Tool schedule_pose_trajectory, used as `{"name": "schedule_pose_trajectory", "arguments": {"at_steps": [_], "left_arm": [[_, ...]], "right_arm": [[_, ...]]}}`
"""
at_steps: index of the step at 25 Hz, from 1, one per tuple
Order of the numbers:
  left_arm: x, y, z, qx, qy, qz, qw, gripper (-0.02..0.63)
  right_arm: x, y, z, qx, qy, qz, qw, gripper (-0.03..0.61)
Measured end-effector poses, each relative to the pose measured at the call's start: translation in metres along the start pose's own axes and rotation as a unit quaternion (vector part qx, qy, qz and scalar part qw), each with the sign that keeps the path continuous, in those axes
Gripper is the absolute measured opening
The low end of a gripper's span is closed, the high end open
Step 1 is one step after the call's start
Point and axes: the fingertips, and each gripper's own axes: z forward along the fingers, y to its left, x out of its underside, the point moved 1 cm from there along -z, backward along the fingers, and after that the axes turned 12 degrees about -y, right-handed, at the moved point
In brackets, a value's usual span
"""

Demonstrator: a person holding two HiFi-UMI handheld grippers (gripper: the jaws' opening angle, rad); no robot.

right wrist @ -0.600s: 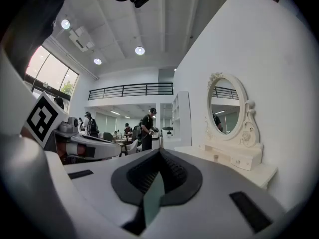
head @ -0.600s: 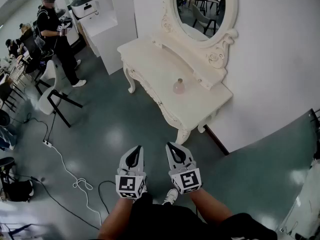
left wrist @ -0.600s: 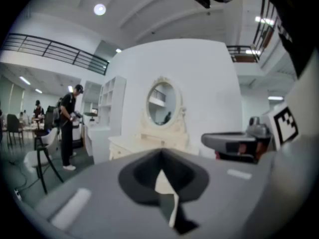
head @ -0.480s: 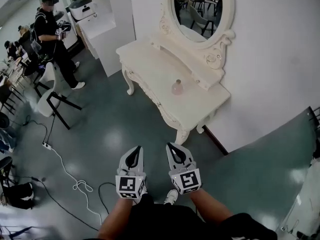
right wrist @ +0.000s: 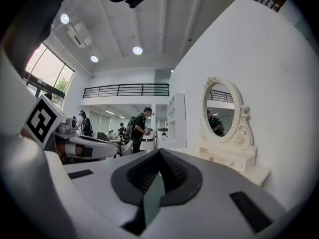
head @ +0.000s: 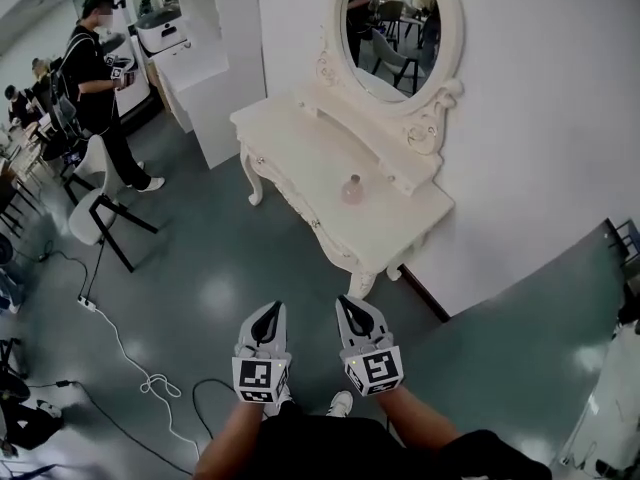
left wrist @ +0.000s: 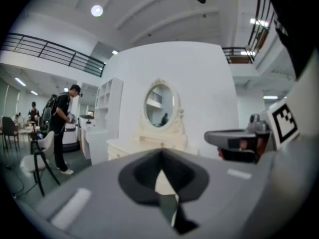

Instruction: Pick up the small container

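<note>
Ahead, small container [head: 352, 189] on vanity [head: 298, 154]; left tongs [head: 268, 315], right tongs [head: 352, 308] closed.

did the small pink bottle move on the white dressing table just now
No. The small pink bottle stands at the same spot on the white dressing table, before its raised back shelf.

Counter: a white dressing table [head: 295, 153] with carved, curved legs, set against a white wall.
Counter top: pale and smooth, long side running along the wall.
On the counter: one small container [head: 352, 189], pinkish, round-bodied with a narrow top, upright, just in front of the raised shelf.
Back of the counter: a low raised shelf [head: 375, 136] carrying an oval mirror [head: 393, 23] in a carved frame.
Floor: glossy dark green floor [head: 230, 268] under the counter's legs.
On the floor: a white cable [head: 150, 380] looping at the left; a white chair [head: 88, 208] with black legs, well apart from the counter.
</note>
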Motion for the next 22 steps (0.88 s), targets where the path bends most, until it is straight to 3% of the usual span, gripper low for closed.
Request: {"name": "schedule_pose_trajectory", "arguments": {"at_steps": [22], "left_arm": [[0.001,0.069,-0.02,0.035,-0.012,-0.02,0.9991,0.006]], "right_arm": [[0.007,0.069,0.049,0.011,0.007,0.022,1.0,0.005]]}}
